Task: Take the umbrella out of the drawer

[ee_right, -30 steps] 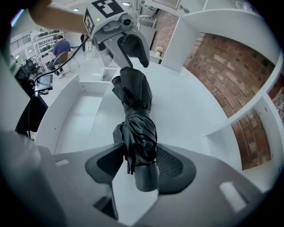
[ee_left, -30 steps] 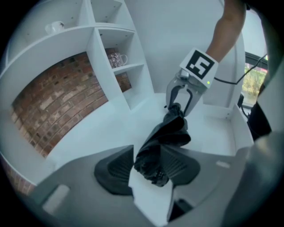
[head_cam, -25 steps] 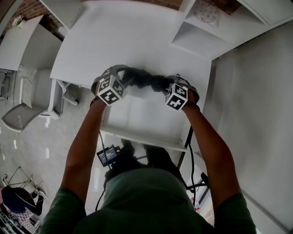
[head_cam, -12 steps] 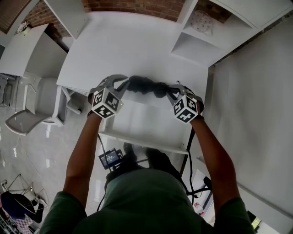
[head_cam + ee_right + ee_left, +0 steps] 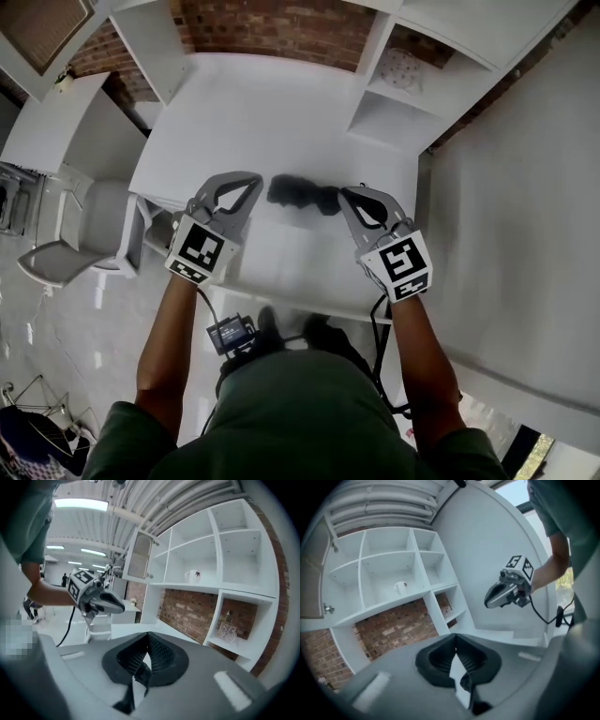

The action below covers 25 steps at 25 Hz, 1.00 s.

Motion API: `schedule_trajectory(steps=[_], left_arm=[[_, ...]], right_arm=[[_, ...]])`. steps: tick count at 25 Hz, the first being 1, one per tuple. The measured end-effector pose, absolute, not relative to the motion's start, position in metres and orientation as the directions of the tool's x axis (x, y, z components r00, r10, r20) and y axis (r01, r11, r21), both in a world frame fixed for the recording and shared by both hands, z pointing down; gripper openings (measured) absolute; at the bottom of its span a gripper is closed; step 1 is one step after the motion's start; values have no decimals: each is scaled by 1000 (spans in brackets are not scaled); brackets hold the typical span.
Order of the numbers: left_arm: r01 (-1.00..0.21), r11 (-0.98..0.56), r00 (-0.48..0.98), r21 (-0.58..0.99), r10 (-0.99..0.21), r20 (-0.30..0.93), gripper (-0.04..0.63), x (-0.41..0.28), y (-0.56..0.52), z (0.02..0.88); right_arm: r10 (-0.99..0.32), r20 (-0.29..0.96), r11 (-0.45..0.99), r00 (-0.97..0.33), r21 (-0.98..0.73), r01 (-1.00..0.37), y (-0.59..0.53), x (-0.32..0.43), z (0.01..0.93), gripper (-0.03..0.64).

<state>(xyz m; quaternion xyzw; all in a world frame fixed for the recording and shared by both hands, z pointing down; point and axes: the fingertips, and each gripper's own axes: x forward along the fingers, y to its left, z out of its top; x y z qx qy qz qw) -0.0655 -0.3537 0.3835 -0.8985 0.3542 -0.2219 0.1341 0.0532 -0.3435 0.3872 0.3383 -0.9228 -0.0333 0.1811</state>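
A dark folded umbrella [image 5: 302, 192] hangs in the air between my two grippers, above the open white drawer [image 5: 309, 302] and the front of the white desk [image 5: 281, 103]. My left gripper [image 5: 255, 180] is shut on the umbrella's left end. My right gripper [image 5: 345, 193] is shut on its right end. In the left gripper view the jaws [image 5: 455, 637] meet, with a dark bit of the umbrella [image 5: 466, 686] pinched low between them. The right gripper view shows the same: jaws [image 5: 147, 634] together on dark fabric [image 5: 140, 673], a strap trailing below. Most of the umbrella is hidden in both gripper views.
White shelves over a brick wall hold a mug [image 5: 399, 587] and a wire ornament [image 5: 405, 67]. A chair [image 5: 56, 253] and a side desk stand at the left. A small device [image 5: 230, 330] with cables hangs near the person's legs. A white panel [image 5: 525, 216] runs along the right.
Both grippers have risen out of the drawer with the umbrella between them. Their jaws have closed on its ends. The umbrella now sits above the desk's front edge.
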Motion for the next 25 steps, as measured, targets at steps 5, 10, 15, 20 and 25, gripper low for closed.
schedule_trajectory(steps=[5, 10, 15, 20, 25], left_arm=[[-641, -694, 683, -329, -711, 169, 0, -78, -315, 324], [-671, -686, 698, -281, -712, 72, 0, -88, -270, 280], [-677, -682, 700, -277, -712, 43, 0, -93, -232, 258], [-660, -693, 716, -292, -697, 37, 0, -92, -204, 246], [-655, -699, 721, -289, -692, 39, 0, -92, -183, 241]], right_arm=[[-642, 216, 766, -736, 145, -626, -295, 48, 324, 5], [-637, 162, 770, -753, 151, -620, -249, 42, 280, 5], [-642, 136, 765, -755, 175, -619, -216, 40, 257, 5], [-650, 124, 757, -750, 194, -624, -194, 38, 244, 5], [-666, 110, 743, -738, 188, -643, -176, 41, 237, 5]])
